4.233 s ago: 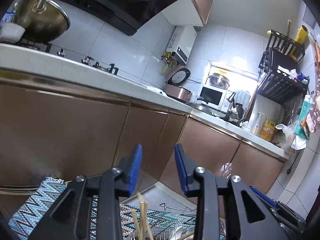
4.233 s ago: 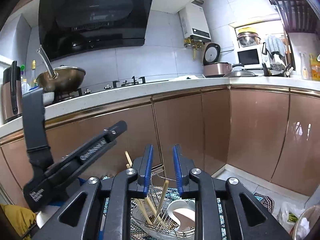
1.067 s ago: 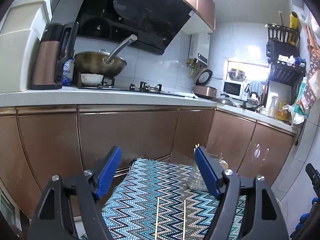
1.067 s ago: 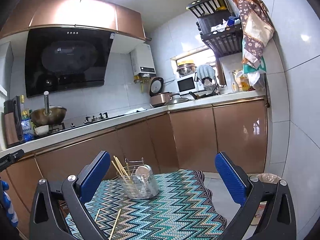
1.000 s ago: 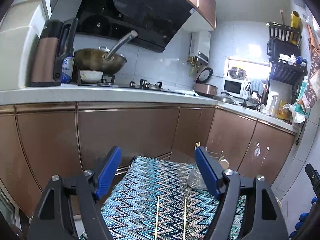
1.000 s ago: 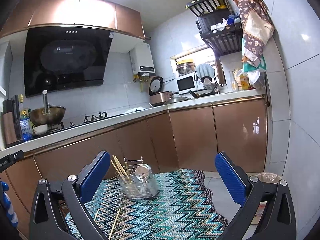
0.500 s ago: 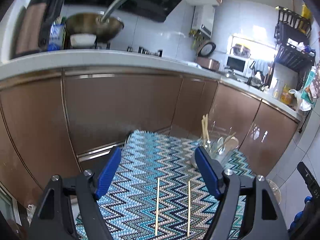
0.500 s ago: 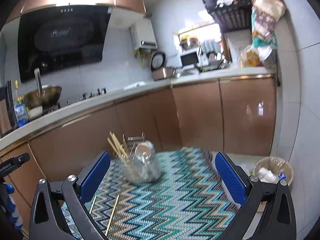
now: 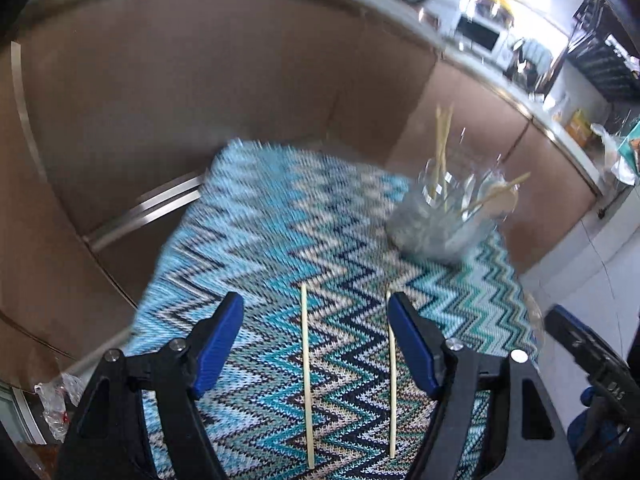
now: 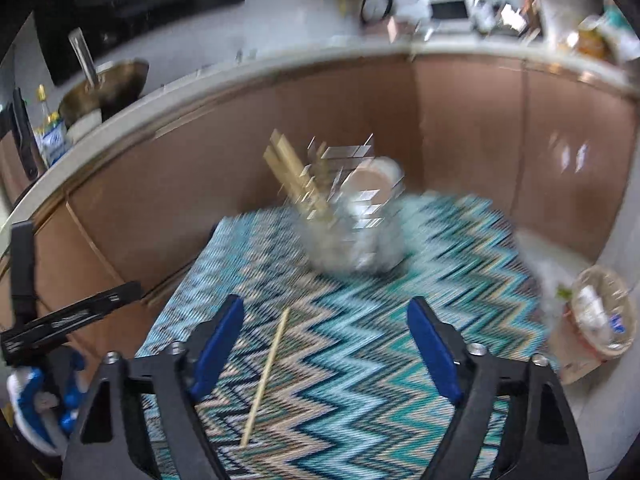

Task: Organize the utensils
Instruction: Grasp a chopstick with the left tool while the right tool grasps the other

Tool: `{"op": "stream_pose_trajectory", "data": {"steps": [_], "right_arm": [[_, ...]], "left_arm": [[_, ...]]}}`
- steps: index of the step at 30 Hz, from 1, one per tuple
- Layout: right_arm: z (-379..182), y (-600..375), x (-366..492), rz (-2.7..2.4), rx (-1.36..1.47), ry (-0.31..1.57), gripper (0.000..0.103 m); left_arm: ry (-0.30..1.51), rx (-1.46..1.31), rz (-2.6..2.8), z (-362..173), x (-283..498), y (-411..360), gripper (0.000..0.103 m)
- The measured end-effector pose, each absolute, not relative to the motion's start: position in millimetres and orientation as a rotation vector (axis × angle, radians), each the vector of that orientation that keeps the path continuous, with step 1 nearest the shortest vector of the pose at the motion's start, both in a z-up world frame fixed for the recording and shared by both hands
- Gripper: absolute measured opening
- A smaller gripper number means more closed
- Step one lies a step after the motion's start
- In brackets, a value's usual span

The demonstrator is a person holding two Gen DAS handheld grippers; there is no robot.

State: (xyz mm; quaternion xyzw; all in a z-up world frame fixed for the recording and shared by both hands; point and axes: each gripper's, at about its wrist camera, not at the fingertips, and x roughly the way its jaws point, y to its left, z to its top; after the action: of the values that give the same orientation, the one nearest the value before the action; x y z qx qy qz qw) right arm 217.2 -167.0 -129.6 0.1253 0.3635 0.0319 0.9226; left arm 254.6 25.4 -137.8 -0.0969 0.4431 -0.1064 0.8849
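Note:
Two loose wooden chopsticks lie side by side on the zigzag-patterned mat (image 9: 260,240): one (image 9: 306,376) between my left gripper's fingers, the other (image 9: 391,384) beside its right finger. My left gripper (image 9: 316,344) is open and empty above them. A wire utensil holder (image 9: 440,224) with several chopsticks and a white spoon stands at the mat's far right. In the right wrist view the holder (image 10: 352,236) is blurred, and one chopstick (image 10: 266,372) shows near the left finger. My right gripper (image 10: 324,356) is open wide and empty.
Brown kitchen cabinets (image 9: 200,100) stand right behind the mat. A bin with a plastic bag (image 10: 600,320) sits on the floor to the right. The left gripper's body (image 10: 48,320) shows at the left edge of the right wrist view.
Both grippers have tilted down and moved closer to the mat. The chopsticks and holder now look larger. Both grippers stay open; both views are motion-blurred.

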Motion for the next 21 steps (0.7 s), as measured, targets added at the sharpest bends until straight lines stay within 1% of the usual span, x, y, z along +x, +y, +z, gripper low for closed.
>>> {"op": "stream_pose_trajectory", "data": {"steps": [1,2,3,4,5,6,8,10,12,15,21], "right_arm": [[-136,-162,230,0.100,0.268,0.793,0.061],[-144,-158,241,0.131,0.277,0.840,0.048],[-151,-153,250,0.154,0.286,0.875,0.039],[-159,-148,262,0.179,0.294,0.920,0.036],[-165,-145,269,0.194,0.295,0.950,0.030],[-172,-138,279,0.208,0.289,0.985,0.027],[-186,-125,296,0.235,0.276,1.050,0.024],[-198,-117,310,0.258,0.279,1.103,0.020],[-208,-109,322,0.263,0.272,1.139,0.018],[-221,-100,338,0.251,0.253,1.183,0.014],[-241,-96,360,0.202,0.204,1.241,0.014]], "left_arm": [[0.964,-0.198,-0.239,-146,265,23,0.061],[0.992,-0.196,-0.249,-151,270,21,0.058],[1.044,-0.197,-0.270,-162,281,18,0.050],[1.070,-0.196,-0.279,-166,286,16,0.045],[1.105,-0.196,-0.290,-173,292,14,0.044],[1.139,-0.197,-0.298,-180,298,12,0.041],[1.186,-0.199,-0.304,-192,307,9,0.039],[1.218,-0.204,-0.310,-201,314,8,0.034],[1.246,-0.206,-0.316,-208,321,6,0.032],[1.273,-0.205,-0.318,-214,326,5,0.026],[1.312,-0.174,-0.312,-222,336,-2,0.023]]}}
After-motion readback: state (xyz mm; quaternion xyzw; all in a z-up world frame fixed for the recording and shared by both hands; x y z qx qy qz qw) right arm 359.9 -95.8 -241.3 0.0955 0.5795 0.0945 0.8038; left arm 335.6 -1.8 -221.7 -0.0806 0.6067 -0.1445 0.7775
